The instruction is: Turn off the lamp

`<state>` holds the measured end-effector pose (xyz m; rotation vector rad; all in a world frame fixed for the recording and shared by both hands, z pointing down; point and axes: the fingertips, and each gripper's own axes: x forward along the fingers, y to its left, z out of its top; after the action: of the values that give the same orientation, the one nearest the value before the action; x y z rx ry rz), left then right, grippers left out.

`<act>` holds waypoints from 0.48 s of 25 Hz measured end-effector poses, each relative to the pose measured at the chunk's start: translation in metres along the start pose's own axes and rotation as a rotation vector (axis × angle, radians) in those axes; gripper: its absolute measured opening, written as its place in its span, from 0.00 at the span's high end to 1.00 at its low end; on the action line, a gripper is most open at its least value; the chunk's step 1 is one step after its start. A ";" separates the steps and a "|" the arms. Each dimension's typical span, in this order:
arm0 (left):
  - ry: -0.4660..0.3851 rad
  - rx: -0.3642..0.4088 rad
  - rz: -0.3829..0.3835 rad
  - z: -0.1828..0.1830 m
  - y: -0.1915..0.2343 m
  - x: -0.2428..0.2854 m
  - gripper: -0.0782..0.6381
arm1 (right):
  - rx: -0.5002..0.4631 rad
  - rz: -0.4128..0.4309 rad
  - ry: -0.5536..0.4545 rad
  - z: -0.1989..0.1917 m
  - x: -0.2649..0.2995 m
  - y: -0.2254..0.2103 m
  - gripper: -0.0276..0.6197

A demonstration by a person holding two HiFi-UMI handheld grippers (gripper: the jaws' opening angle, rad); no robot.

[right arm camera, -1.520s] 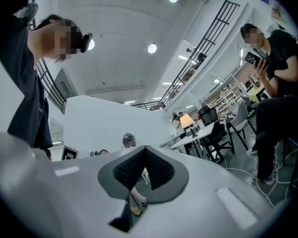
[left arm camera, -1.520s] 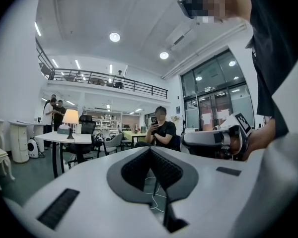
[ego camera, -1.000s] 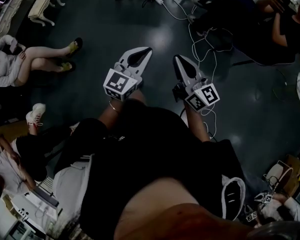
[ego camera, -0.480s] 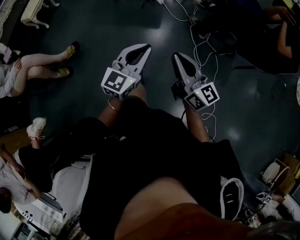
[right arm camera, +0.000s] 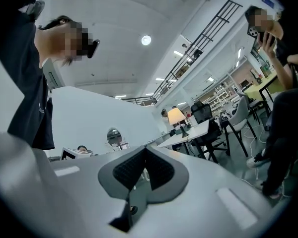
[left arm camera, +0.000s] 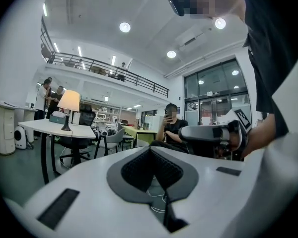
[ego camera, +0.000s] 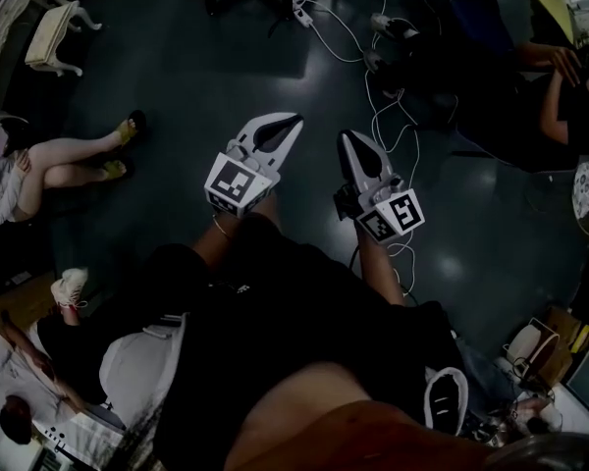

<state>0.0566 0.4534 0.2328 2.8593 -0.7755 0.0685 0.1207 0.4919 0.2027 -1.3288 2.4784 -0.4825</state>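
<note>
Two claws in the head view: my left claw (ego camera: 293,122) and right claw (ego camera: 347,141) are both pressed together and empty, held level side by side over the floor (ego camera: 177,77). No lamp shows here.

Left gripper view: the lit lamp (left arm camera: 69,104) stands upright on a white surface (left arm camera: 49,128), well apart, to the left of the tips.

Right gripper view: it lies far ahead, to the right of the tips. I judge neither hand clearly nearer.
</note>
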 end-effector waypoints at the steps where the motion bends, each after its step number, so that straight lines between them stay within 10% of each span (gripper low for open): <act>1: 0.018 0.001 -0.007 -0.006 0.000 0.000 0.88 | -0.002 -0.007 0.006 -0.002 0.002 -0.003 0.96; 12: 0.005 -0.030 0.010 -0.006 0.043 0.016 0.88 | 0.019 -0.035 0.054 -0.011 0.029 -0.029 0.95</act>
<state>0.0487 0.4105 0.2469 2.8260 -0.7835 0.0654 0.1223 0.4542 0.2225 -1.3713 2.4906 -0.5555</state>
